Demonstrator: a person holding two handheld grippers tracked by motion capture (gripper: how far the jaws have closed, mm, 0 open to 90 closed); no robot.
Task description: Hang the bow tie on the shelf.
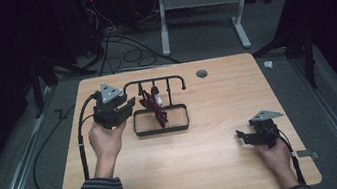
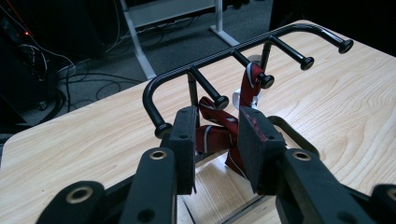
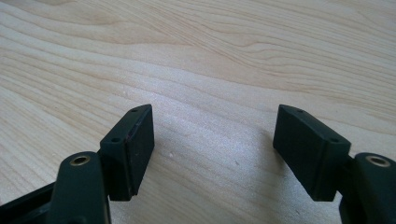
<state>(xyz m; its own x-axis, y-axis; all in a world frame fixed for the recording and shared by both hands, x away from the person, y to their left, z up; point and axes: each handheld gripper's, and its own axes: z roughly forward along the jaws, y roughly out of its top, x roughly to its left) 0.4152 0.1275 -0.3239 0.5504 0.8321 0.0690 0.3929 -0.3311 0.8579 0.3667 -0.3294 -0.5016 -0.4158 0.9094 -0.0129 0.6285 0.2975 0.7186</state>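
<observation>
A black peg rack point(image 1: 154, 81) point(image 2: 224, 51) stands on a tray base point(image 1: 181, 123) at the middle of the wooden table point(image 1: 206, 159). A dark red striped tie point(image 1: 154, 107) point(image 2: 250, 81) hangs over one peg and drapes down into the tray. My left gripper point(image 1: 127, 105) point(image 2: 218, 116) hovers just left of the rack, aimed at the tie. Its jaws stand apart with nothing between them. My right gripper point(image 1: 242, 137) point(image 3: 212, 121) rests low over bare wood at the front right, wide open and holding nothing.
A round cable hole point(image 1: 201, 74) sits near the table's far edge. Beyond the table, a white desk frame point(image 1: 162, 24) and loose cables point(image 1: 125, 55) lie on the grey floor. Bare wood stretches between the tray and the right gripper.
</observation>
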